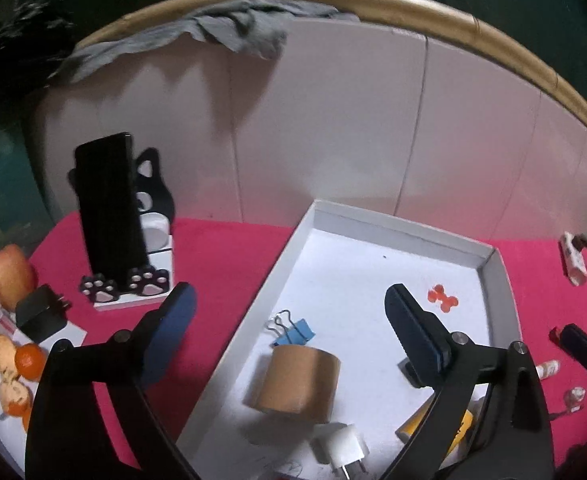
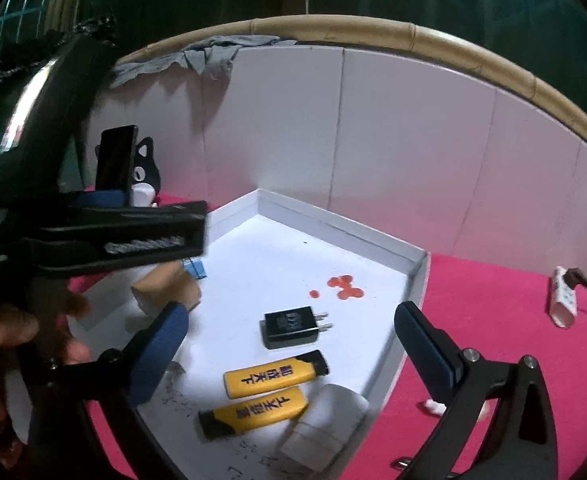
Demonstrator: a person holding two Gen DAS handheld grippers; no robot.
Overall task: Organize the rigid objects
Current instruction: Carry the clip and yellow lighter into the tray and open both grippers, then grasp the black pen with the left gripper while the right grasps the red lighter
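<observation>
- Left of the tray [image 1: 373,220], on the pink cloth [image 1: 221,264]: fruit [image 1: 9,280], a black plug [image 1: 39,314], a phone [image 1: 109,204] on a cat stand [image 1: 149,276]; apparently not yet sorted.
- Left gripper [image 1: 289,308]: jaws spread wide, holding nothing, poised over the tray's left wall.
- Already in the tray: blue clip [image 1: 295,330], cardboard roll [image 1: 299,380], white plug [image 1: 343,450], black charger [image 2: 293,326], red spinner [image 2: 345,286], two yellow lighters [image 2: 275,372].
- Lighters printed in dark Chinese characters, too blurred to read; faint markings on the charger, also illegible.
- Right gripper [image 2: 289,332]: wide apart and empty, straddling charger and lighters.
- Right of the tray: white power strip [image 2: 563,298] and small bits on the cloth, seemingly left to gather.
</observation>
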